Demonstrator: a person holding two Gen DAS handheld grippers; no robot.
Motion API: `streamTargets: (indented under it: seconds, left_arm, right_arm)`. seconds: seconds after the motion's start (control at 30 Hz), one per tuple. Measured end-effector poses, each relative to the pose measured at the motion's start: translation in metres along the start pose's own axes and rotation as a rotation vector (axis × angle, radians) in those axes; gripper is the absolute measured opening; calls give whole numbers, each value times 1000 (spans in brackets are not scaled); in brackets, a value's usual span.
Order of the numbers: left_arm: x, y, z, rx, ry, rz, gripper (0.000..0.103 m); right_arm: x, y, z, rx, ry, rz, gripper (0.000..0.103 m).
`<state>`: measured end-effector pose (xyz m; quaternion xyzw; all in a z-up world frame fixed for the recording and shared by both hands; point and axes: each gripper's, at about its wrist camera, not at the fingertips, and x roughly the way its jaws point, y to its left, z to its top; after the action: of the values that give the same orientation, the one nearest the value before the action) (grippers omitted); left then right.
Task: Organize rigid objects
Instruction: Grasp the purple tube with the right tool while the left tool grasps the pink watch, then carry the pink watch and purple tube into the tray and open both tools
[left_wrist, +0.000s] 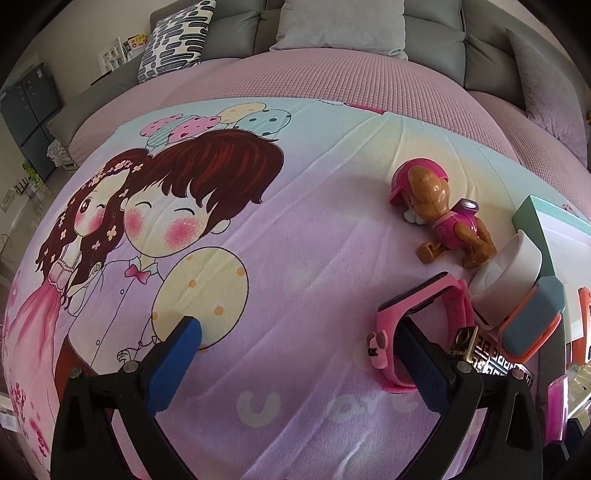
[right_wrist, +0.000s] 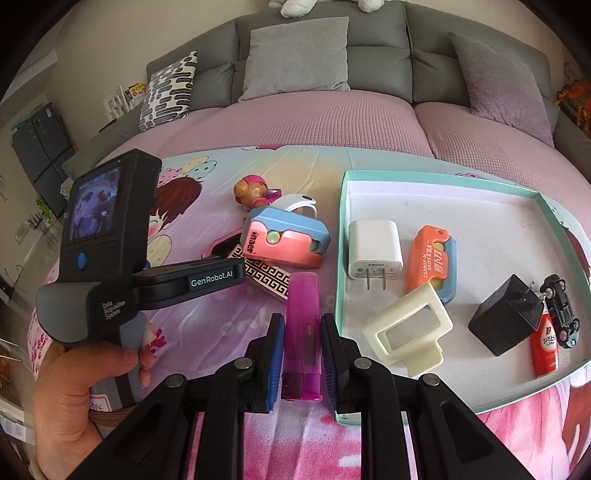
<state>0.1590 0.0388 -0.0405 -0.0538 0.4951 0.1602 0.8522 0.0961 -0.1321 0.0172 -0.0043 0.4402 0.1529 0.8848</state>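
The right gripper clamps the purple lighter; it should lift straight, then cross to the tray at right. The left gripper gapes, empty.

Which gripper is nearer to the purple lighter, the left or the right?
Right. The right gripper has the purple lighter between its fingers; the left gripper sits away, by the pink watch.

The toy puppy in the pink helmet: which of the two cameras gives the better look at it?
The left wrist view. There the toy puppy lies large and unobstructed on the printed sheet, helmet, vest and legs all visible. In the right wrist view it is small and farther off, its lower body hidden behind the pink and blue case.
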Motion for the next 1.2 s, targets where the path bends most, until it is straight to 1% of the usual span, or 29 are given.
streamTargets:
  seconds: [0.13, 0.3, 0.33, 0.4, 0.47, 0.5, 0.53, 0.57, 0.6, 0.63, 0.67, 0.7, 0.77, 0.8, 0.83, 0.97, 1.03, 1.2]
  left_arm:
    - [0, -1, -1, 15, -10, 9, 103]
    - [-3, -2, -1, 16, -2, 11, 103]
    - [-4, -2, -1, 16, -2, 9, 101]
    - [-7, -1, -2, 10, -4, 2, 95]
    - [-10, 1, -2, 3, -4, -23, 82]
    - [-11, 1, -2, 4, -6, -31, 79]
    - [-12, -1, -3, 9, -9, -32, 74]
    - [-14, -2, -3, 15, -9, -41, 64]
    - [-16, -3, -3, 20, -12, -51, 58]
    - [-18, -5, -2, 25, -17, -53, 44]
    - [-19, -6, -2, 34, -21, -52, 33]
    - [-19, -7, -3, 38, -21, -59, 29]
    - [-19, -7, -3, 32, -19, -92, 15]
    - [-20, -7, -3, 29, -18, -105, 12]
    - [-21, -8, -4, 30, -19, -109, 10]
    - [-26, -5, -6, 19, -39, -126, 10]
    - [-31, -3, -6, 15, -54, -120, 10]
    - [-54, 6, -2, -7, -135, -114, 10]
  right_arm:
    - [-2, -7, 2, 22, -9, -6, 21]
    - [-5, -15, 3, 46, -20, -15, 21]
    - [-5, -17, 3, 51, -21, -17, 21]
    - [-5, -20, 3, 60, -20, -21, 21]
    - [-5, -22, 3, 68, -21, -24, 21]
    - [-5, -23, 3, 71, -21, -24, 21]
    - [-5, -23, 3, 72, -22, -24, 21]
    - [-6, -24, 2, 73, -22, -25, 21]
    - [-6, -24, 2, 73, -23, -25, 21]
    - [-6, -24, 2, 75, -23, -25, 21]
    - [-5, -24, 3, 75, -22, -24, 21]
    - [-5, -24, 3, 76, -21, -24, 21]
    - [-5, -25, 2, 77, -22, -25, 21]
    - [-5, -26, 2, 79, -23, -25, 21]
    - [-5, -27, 2, 81, -25, -25, 21]
    - [-6, -29, 2, 88, -29, -26, 21]
    - [-7, -30, 2, 91, -35, -27, 21]
    - [-13, -35, 4, 104, -59, -30, 21]
